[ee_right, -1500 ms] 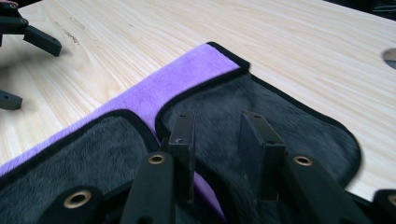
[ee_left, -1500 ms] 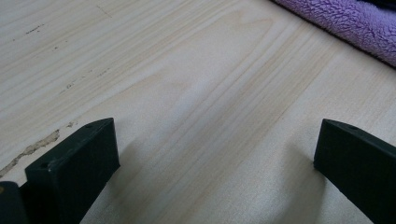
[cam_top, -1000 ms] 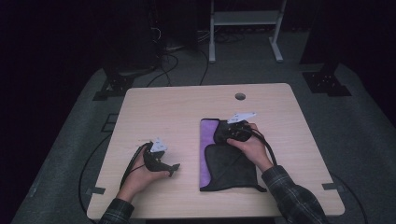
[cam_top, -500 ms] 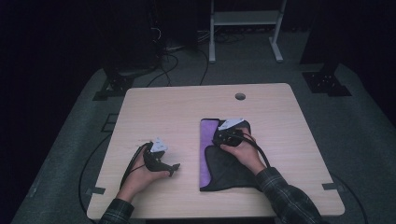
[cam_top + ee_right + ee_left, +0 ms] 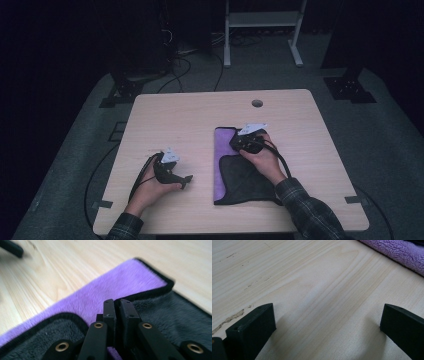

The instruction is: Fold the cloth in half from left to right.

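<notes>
A purple cloth (image 5: 220,165) with black trim lies on the wooden table (image 5: 190,120), right of centre, with a dark grey layer (image 5: 243,181) folded over it. My right gripper (image 5: 238,144) rests on the cloth's far part. In the right gripper view its jaws (image 5: 115,303) have just been closing and now stand shut, pinching the trimmed edge of the grey layer (image 5: 160,312) over the purple side (image 5: 105,287). My left gripper (image 5: 186,179) lies on bare wood left of the cloth. Its jaws (image 5: 324,322) stand wide open with nothing between them, and the purple cloth (image 5: 397,251) is just beyond.
A small round hole (image 5: 257,103) sits near the table's far edge. Cables trail from both grippers toward the near edge. Beyond the table are a dark floor, a white frame's legs (image 5: 260,30) and black stands (image 5: 350,87).
The right hand has shifted slightly left over the cloth's far part, and its jaws have come together on the cloth. The left hand has kept still.
</notes>
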